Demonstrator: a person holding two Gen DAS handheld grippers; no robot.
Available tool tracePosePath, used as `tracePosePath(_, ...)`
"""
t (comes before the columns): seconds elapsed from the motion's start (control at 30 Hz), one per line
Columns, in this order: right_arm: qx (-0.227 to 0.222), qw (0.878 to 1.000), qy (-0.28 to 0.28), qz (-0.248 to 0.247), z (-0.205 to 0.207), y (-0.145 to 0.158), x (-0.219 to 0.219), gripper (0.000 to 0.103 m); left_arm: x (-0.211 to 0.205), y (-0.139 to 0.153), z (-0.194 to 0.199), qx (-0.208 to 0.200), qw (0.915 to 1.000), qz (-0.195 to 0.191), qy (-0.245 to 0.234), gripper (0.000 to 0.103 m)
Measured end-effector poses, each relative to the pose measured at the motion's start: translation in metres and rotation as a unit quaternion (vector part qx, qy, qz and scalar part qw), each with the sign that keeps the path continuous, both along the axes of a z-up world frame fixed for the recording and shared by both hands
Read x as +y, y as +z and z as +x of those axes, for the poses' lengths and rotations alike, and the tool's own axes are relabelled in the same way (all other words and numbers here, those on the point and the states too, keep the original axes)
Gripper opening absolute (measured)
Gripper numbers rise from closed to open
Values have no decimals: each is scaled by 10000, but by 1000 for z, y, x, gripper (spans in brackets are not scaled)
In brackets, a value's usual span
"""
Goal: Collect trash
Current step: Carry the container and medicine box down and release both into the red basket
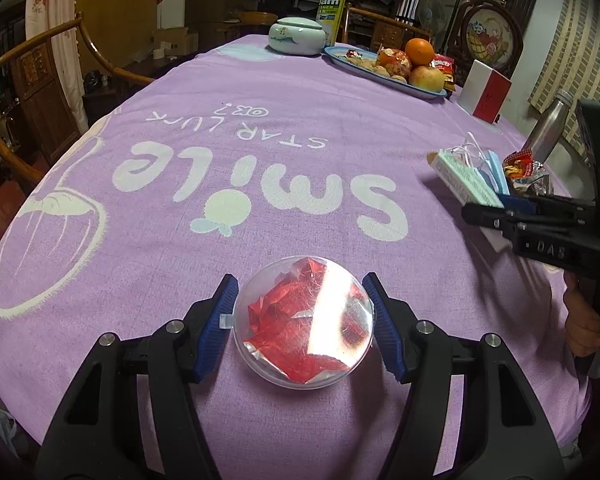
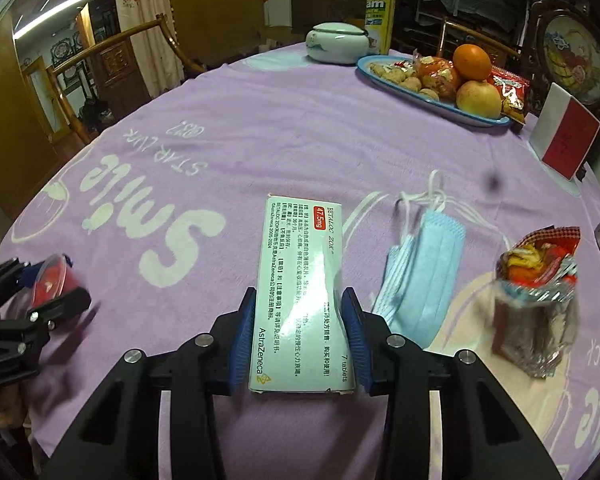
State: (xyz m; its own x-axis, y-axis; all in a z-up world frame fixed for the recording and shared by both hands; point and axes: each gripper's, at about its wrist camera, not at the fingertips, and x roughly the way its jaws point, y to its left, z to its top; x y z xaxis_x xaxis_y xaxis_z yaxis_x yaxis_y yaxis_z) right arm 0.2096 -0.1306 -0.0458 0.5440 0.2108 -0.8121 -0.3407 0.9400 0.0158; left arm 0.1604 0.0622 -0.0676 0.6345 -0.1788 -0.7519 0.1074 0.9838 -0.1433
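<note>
Ribbed blue gripper (image 2: 300, 320), glossy box (image 2: 300, 300)

Medicine box (image 2: 300, 292) lies left of mask (image 2: 420, 272), wrapper bag (image 2: 536, 300) farther right

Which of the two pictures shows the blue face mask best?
The right wrist view: the blue face mask lies spread on the cloth beside the medicine box, ear loops visible. The left wrist view shows only a thin edge of it behind the box.
</note>
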Motion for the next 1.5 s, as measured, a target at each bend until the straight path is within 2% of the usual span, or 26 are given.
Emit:
tracePosePath(0.2, 60, 9998, 96, -176, -5, -8, 8, 47, -1, 0, 0, 0, 10000, -10, 15, 63)
tracePosePath(0.33, 61, 9998, 81, -145, -7, -8, 8, 45, -1, 0, 0, 1, 10000, 9, 28, 63)
tracePosePath(0.47, -148, 9998, -15, -154, -14, -1, 5, 44, 0, 0, 0, -1, 10000, 10, 48, 63)
tracePosePath(0.7, -434, 9990, -43, 127, -31, 17, -5, 45, 4, 3, -7, -2, 9996, -151, 220, 63)
tracePosePath(0.9, -688, 9967, -133, 420, -50, 29, -15, 45, -1, 21, -27, -205, 9995, -40, 230, 63)
tracePosePath(1.13, -785, 9901, -376, 1097, -85, 37, -36, 45, 2, 44, -58, -497, 9982, 94, 318, 63)
tracePosePath(1.3, -868, 9877, -378, 1242, -113, 41, -41, 45, 14, 57, -89, -688, 9965, 119, 460, 63)
tracePosePath(1.5, -988, 9848, -314, 1395, -144, 50, -39, 45, 38, 62, -120, -734, 9950, 41, 677, 63)
